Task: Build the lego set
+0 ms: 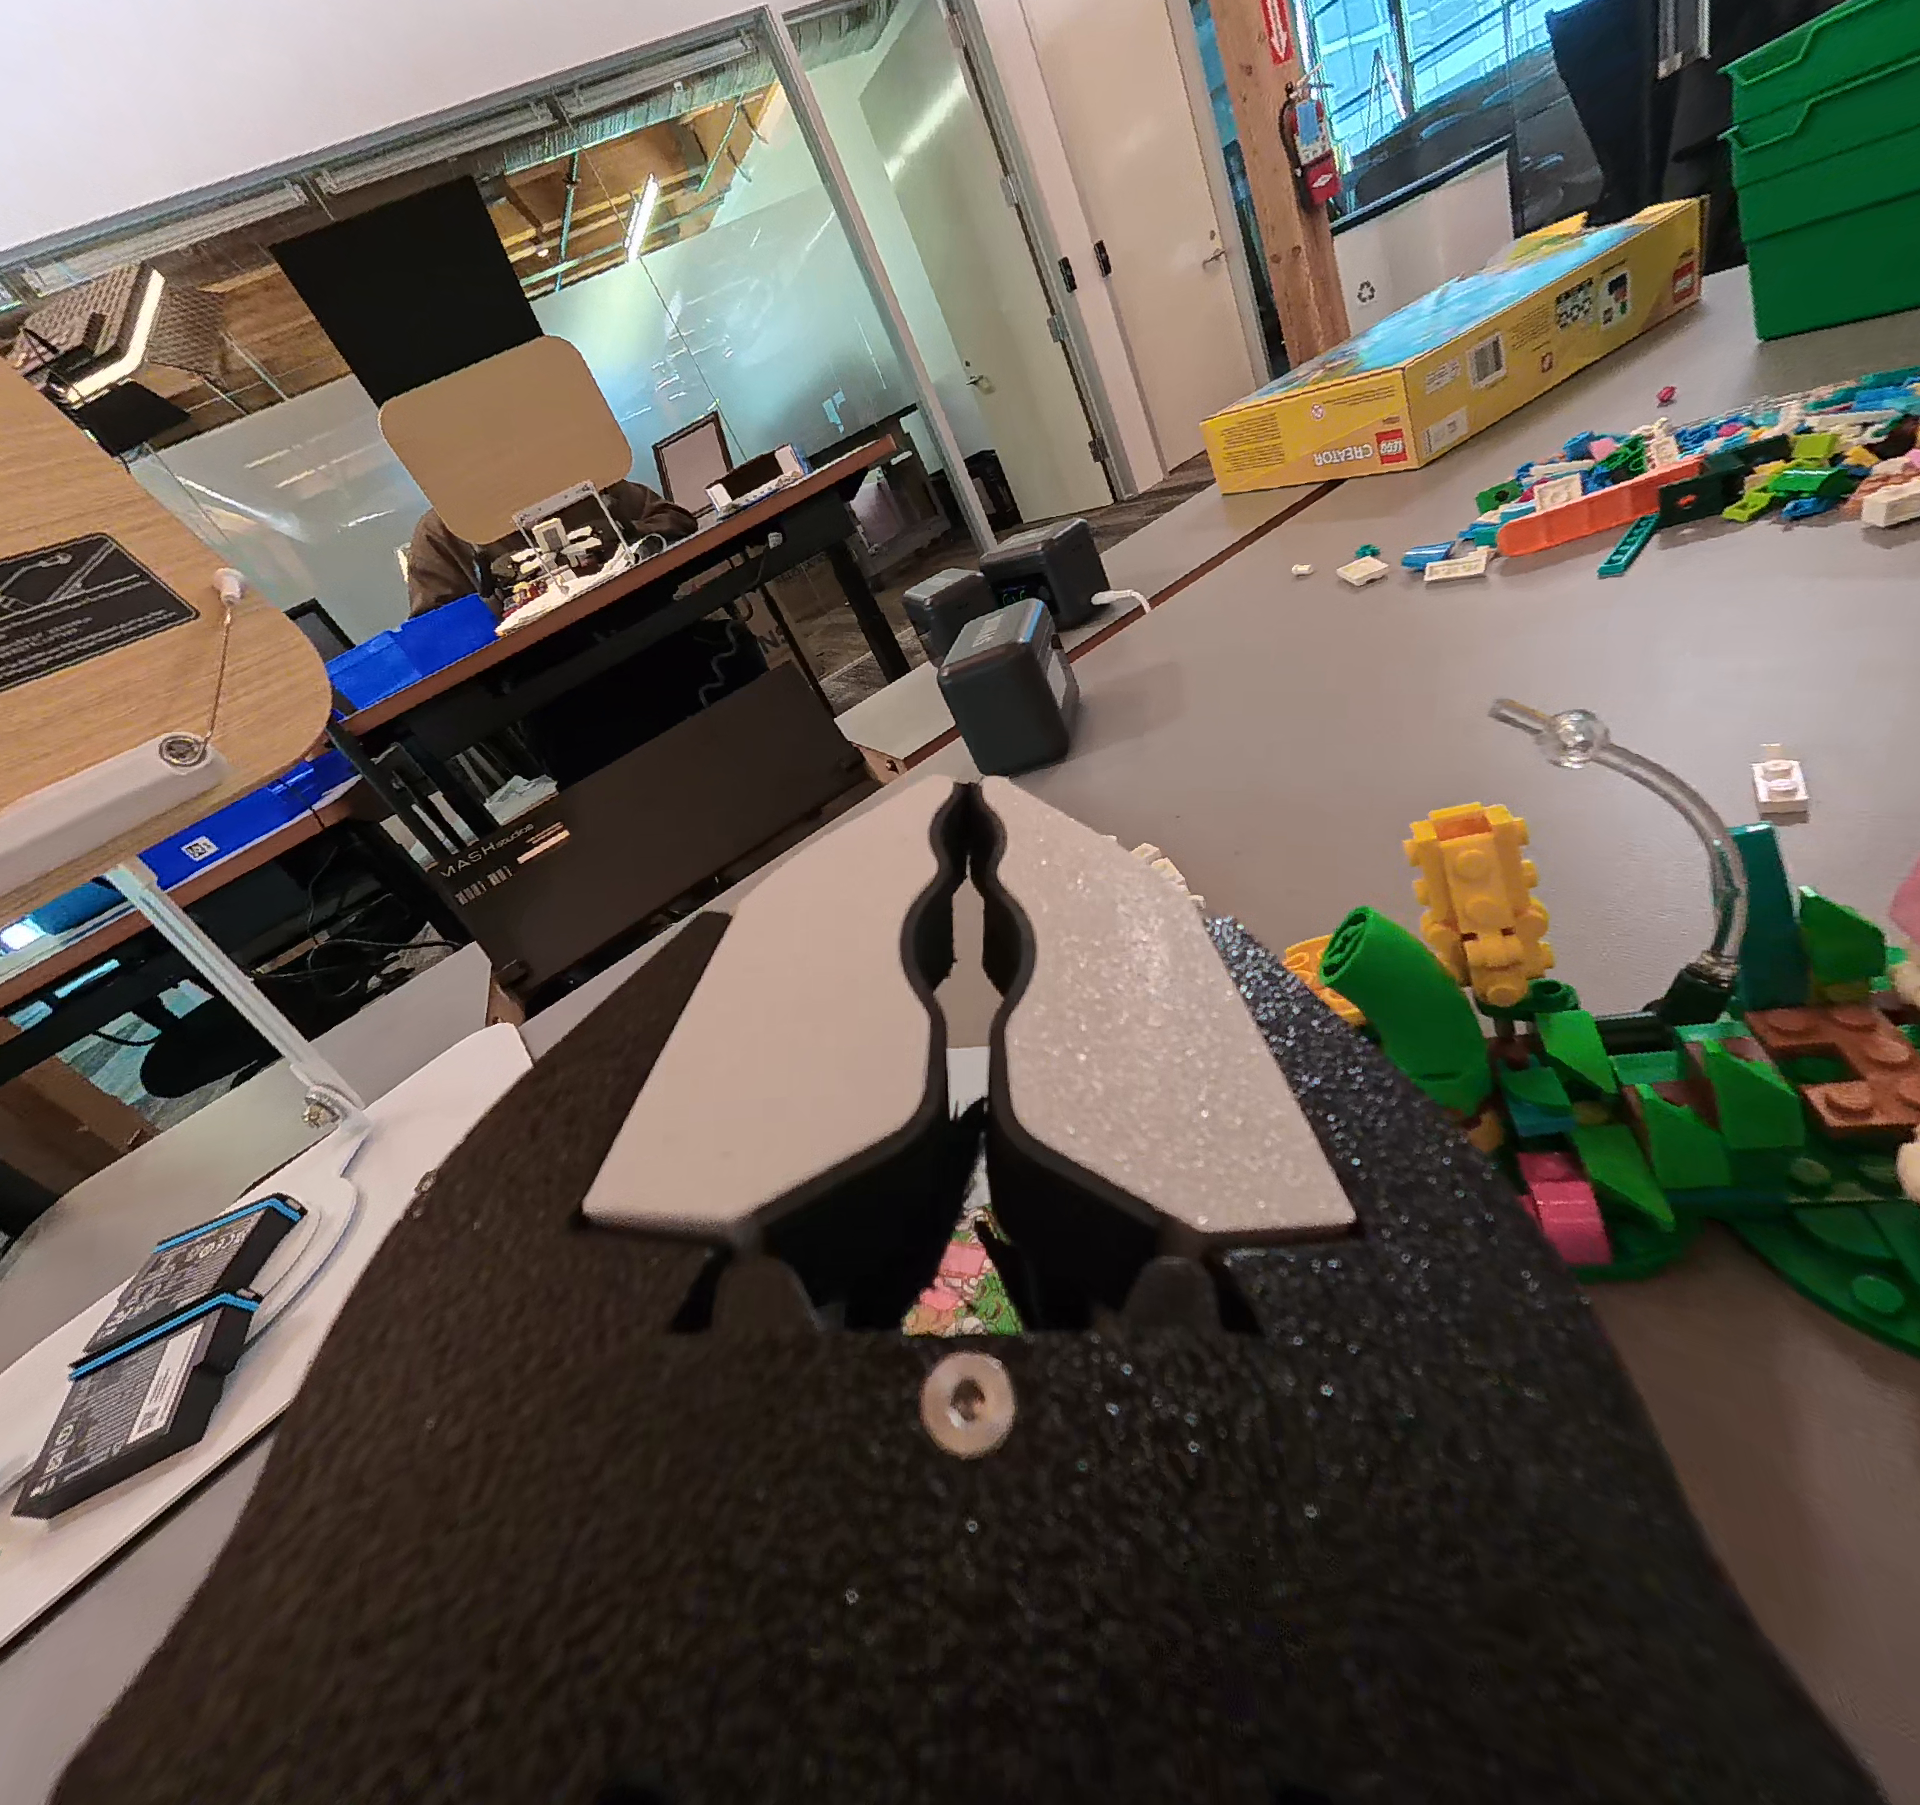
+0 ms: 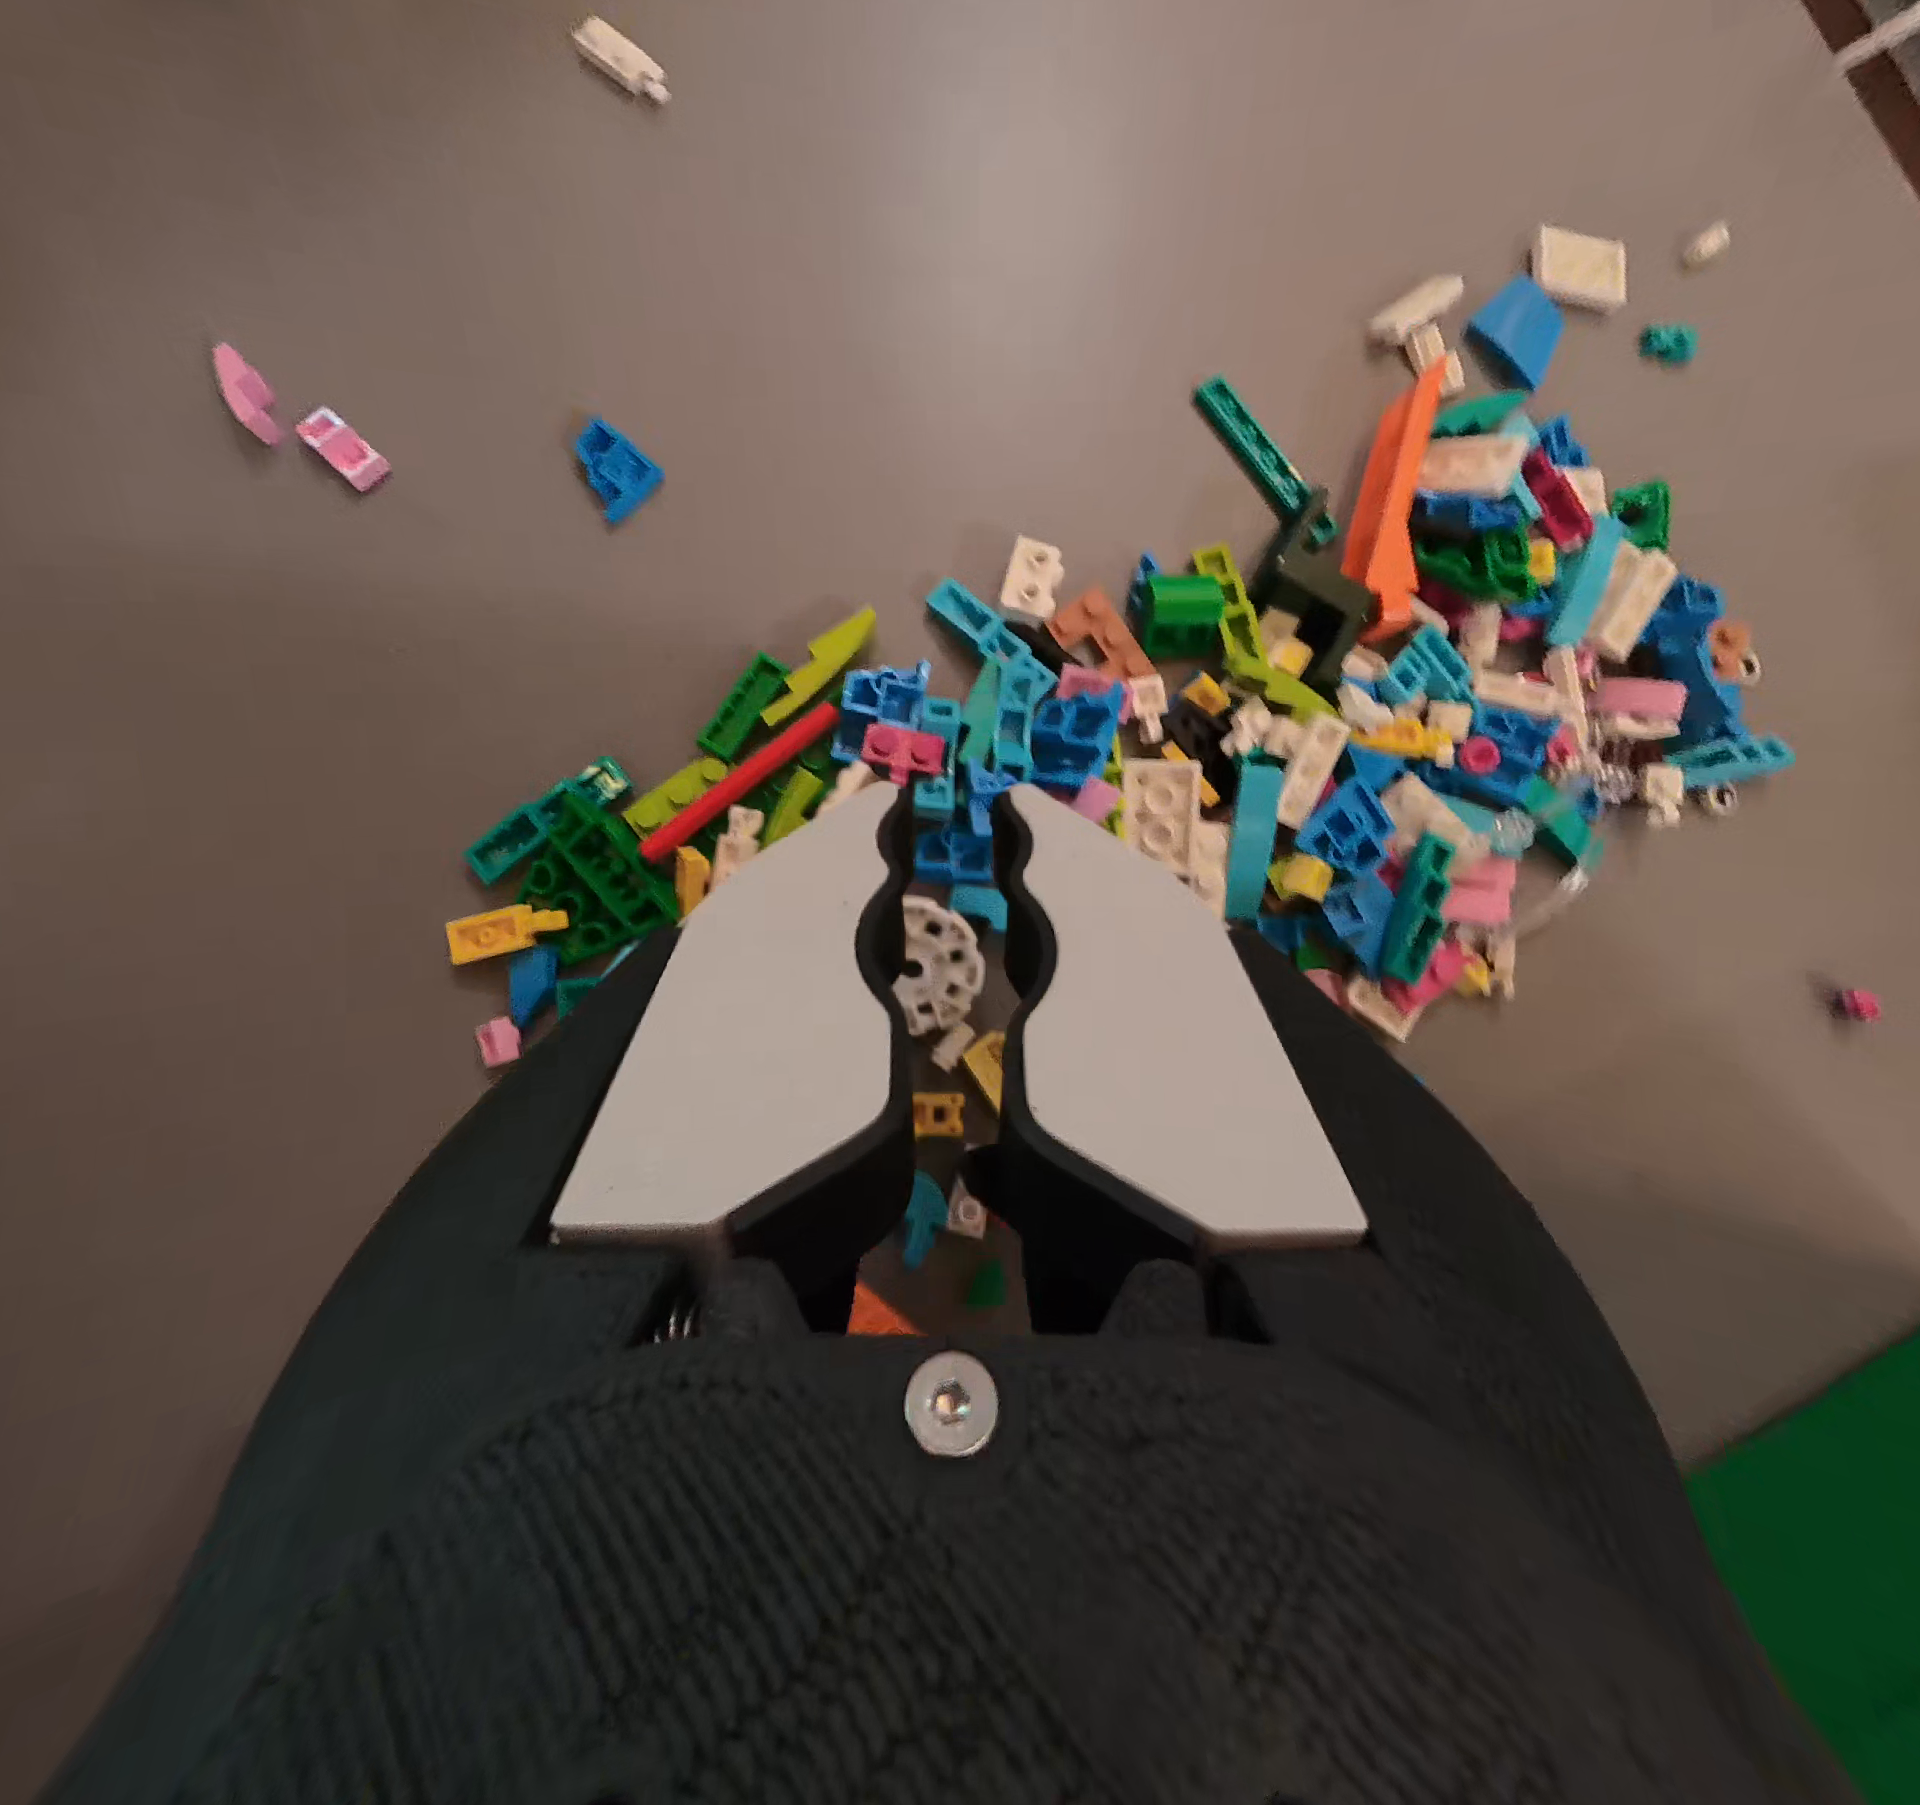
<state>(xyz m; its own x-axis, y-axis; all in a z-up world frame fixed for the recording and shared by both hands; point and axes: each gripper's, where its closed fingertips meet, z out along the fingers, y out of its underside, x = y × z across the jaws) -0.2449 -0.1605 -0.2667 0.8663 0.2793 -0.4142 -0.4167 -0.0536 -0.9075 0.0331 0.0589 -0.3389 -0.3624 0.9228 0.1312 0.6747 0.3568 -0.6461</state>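
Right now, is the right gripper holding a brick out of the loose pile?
No, the right gripper hangs over the loose pile with its jaws apart and nothing clamped between them.

2 pink pieces (image 2: 301, 420), 1 yellow box (image 1: 1455, 373), 3 green bins (image 1: 1829, 166)

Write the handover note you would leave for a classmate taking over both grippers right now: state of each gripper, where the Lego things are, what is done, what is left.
Left gripper: shut, holding nothing, raised beside the partly built green model.
Right gripper: slightly open, holding nothing, pointing down over the loose brick pile on the grey table.
Strays: a blue piece and two pink pieces lie apart from the pile. The yellow box sits at the far table edge.
Done: green base with leaves, brown plates, a yellow flower and a clear curved rod.
Left: choose the next brick from the pile and add it to the model; many bricks remain.
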